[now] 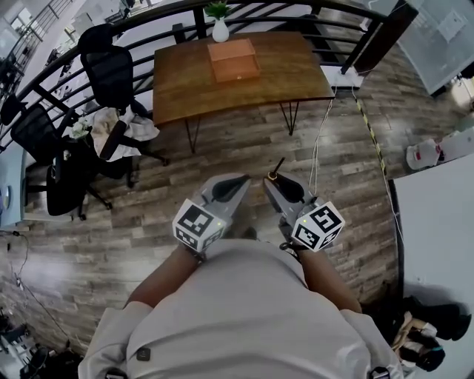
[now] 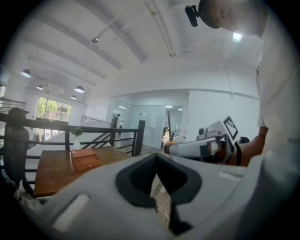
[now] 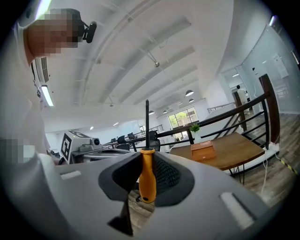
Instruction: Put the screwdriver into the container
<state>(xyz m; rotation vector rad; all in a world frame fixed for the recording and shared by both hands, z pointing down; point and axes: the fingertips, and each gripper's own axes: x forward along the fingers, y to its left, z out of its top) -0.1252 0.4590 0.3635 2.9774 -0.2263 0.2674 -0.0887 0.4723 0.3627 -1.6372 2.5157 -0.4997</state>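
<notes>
My right gripper [image 1: 277,182] is shut on an orange-handled screwdriver [image 3: 147,174], whose black shaft points up past the jaws. The left gripper [image 1: 228,186] is shut with nothing between its jaws. Both are held close in front of the person's body, side by side above the wood floor. The container, an open brown wooden box [image 1: 233,61], sits on a wooden table [image 1: 296,78] well ahead of both grippers. The box shows again in the right gripper view [image 3: 202,151] and in the left gripper view [image 2: 84,159].
A white vase with a plant [image 1: 220,26] stands behind the box, by a black railing [image 1: 296,9]. Black office chairs [image 1: 111,74] and draped cloth crowd the left. A cable [image 1: 320,141] runs across the floor on the right, next to a white surface [image 1: 437,237].
</notes>
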